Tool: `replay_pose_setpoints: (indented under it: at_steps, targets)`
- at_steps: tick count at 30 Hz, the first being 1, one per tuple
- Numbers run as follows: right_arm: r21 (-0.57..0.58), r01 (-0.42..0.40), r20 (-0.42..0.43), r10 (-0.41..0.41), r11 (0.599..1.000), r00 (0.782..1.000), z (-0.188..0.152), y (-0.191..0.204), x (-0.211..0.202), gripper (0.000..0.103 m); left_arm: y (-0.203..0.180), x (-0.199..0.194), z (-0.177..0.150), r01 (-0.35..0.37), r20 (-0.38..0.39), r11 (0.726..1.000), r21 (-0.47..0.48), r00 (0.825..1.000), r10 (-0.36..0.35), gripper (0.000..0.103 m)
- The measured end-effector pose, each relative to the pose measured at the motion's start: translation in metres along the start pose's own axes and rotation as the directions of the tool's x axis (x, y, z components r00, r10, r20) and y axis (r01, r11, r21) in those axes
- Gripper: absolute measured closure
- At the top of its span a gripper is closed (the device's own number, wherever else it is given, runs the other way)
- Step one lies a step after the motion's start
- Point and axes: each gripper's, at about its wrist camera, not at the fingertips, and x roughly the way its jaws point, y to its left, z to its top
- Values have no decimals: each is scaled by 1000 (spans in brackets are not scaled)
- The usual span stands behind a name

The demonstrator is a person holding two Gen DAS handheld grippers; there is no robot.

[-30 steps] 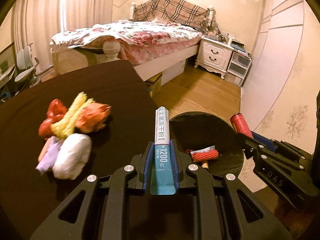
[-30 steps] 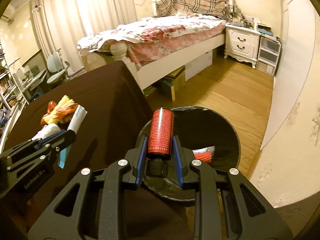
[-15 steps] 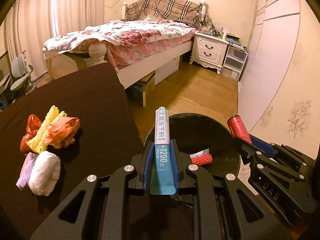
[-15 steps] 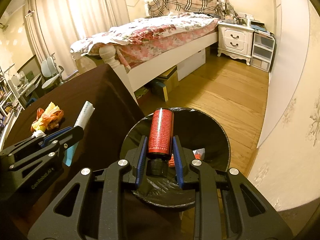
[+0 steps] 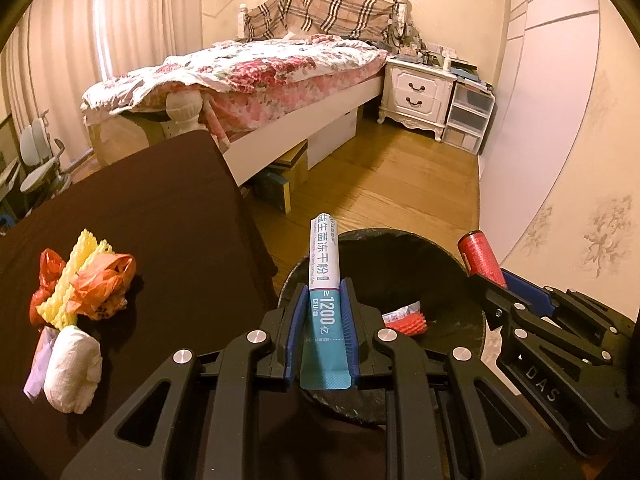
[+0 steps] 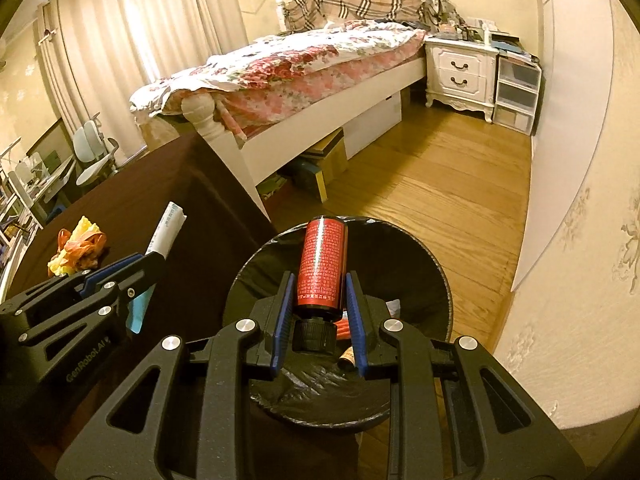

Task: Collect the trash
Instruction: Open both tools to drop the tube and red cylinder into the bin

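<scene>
My left gripper (image 5: 325, 292) is shut on a white and teal stick sachet (image 5: 324, 264), which juts out over the near left rim of the black-lined trash bin (image 5: 448, 256). My right gripper (image 6: 320, 280) is shut on a red bottle (image 6: 321, 264) with a black cap, held right above the bin (image 6: 432, 276). Red wrappers (image 5: 408, 320) lie inside the bin. In the left wrist view the right gripper (image 5: 486, 280) with the bottle (image 5: 478, 258) shows at the bin's right rim. Seen from the right wrist, the left gripper (image 6: 154, 264) holds the sachet (image 6: 168, 228) over the table.
A dark brown table (image 5: 160, 216) carries more trash: orange and red plastic bags (image 5: 96, 284), yellow foam netting (image 5: 68, 280), a white paper wad (image 5: 72, 364). A bed (image 5: 260, 76), a white nightstand (image 5: 416, 96) and wood floor (image 5: 380, 184) lie beyond. The wall (image 5: 560, 200) stands right of the bin.
Both grippers have moved to the right, toward the bin, with their loads still held. The bottle now hangs over the bin's middle and the sachet tip reaches its rim.
</scene>
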Motion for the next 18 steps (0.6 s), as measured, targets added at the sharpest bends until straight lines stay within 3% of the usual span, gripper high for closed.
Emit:
replay_pose_setpoints:
  at_steps: [3,6,8,11,18]
  targets:
    - [4,7,1,-7,1000,1000,0,0,2,77,-3,3,2,-3,1,1000,10,1000,3,83]
    - [20,22,8,-22,1000,1000,-1,-3,3,74,-2,5,2,3,-7,1000,5,1000,-3,76]
    - [30,24,5,-24,999,1000,-2,-5,4,63,0,4,1,-4,-4,1000,-2,1000,4,55]
    - [33,38,12,-38,999,999,-4,-7,2,57,4,-1,2,-6,13,1000,-18,1000,6,39]
    - [51,51,9,-52,997,999,-6,-9,-1,48,6,-10,-2,-34,27,999,-16,999,35,28]
